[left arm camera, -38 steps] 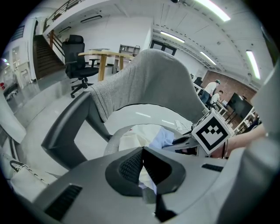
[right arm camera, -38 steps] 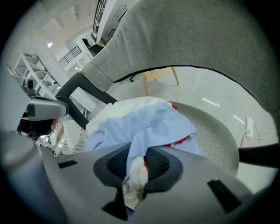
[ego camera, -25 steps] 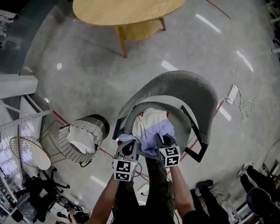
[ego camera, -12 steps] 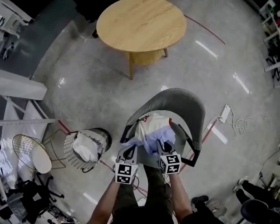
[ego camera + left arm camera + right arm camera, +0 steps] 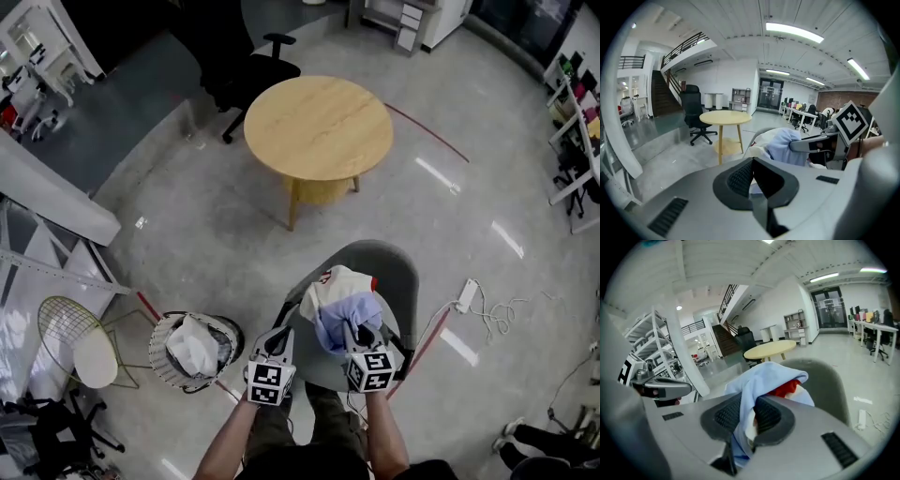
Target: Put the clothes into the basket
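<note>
Pale-blue, white and red clothes [image 5: 339, 298] form one bundle over the seat of the grey chair [image 5: 398, 272], near the centre of the floor. The right gripper [image 5: 354, 330] is closed on the bundle: cloth fills the narrow gap between its pads and drapes over them. The left gripper [image 5: 279, 334], just left of the bundle, has its jaws close together with a sliver of pale cloth pinched between them. The wire basket [image 5: 161, 361] stands left of the chair with a white cloth [image 5: 195, 345] inside. A round wooden table [image 5: 319, 127] stands farther off.
</note>
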`<state>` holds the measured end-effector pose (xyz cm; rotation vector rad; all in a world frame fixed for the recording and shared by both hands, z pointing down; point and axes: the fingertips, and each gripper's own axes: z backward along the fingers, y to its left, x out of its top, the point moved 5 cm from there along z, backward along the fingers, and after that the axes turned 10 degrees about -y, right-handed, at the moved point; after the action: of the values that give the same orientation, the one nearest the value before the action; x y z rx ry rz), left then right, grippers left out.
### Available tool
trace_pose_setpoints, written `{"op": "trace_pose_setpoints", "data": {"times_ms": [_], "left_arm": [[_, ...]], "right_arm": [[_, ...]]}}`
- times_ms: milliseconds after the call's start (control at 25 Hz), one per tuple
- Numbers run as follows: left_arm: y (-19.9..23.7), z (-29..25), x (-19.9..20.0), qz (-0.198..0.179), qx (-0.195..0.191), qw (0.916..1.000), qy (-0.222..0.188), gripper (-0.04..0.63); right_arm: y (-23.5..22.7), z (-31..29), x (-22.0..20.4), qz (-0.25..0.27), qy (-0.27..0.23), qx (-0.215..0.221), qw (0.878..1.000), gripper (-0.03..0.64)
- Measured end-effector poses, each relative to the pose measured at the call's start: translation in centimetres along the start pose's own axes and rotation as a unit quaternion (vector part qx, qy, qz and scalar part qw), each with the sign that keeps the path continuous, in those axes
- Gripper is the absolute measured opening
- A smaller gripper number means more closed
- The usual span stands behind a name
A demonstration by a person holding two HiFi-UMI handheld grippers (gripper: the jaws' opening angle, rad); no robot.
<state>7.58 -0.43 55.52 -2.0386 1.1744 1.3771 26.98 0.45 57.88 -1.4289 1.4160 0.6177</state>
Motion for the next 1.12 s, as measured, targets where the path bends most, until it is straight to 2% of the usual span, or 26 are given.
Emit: {"op": "trace_pose_setpoints", "data": {"times_ms": [280, 520, 720, 1120], "left_arm": [[1.6, 3.4, 5.6, -0.01, 0.02, 0.9982, -0.056, 0.008], [4.2, 6.8, 8.2, -0.009, 0.052, 0.9953, -0.081, 0.008], [6.9, 9.7, 8.5, -0.007, 0.086, 0.9922, -0.09, 0.008], [11.9, 15.4, 6.4, 0.028, 0.177, 0.979, -0.098, 0.007]], "right_arm": [[4.0, 2.1, 6.9, 0.02, -0.065, 0.019, 0.997, 0.08], [8.1, 2.1, 10.8, 0.034, -0.1, 0.052, 0.993, 0.08], [11.9, 1.1, 11.6, 0.042, -0.11, 0.095, 0.989, 0.08], [19.9, -1.7, 12.3, 0.064, -0.099, 0.198, 0.973, 0.079]]}}
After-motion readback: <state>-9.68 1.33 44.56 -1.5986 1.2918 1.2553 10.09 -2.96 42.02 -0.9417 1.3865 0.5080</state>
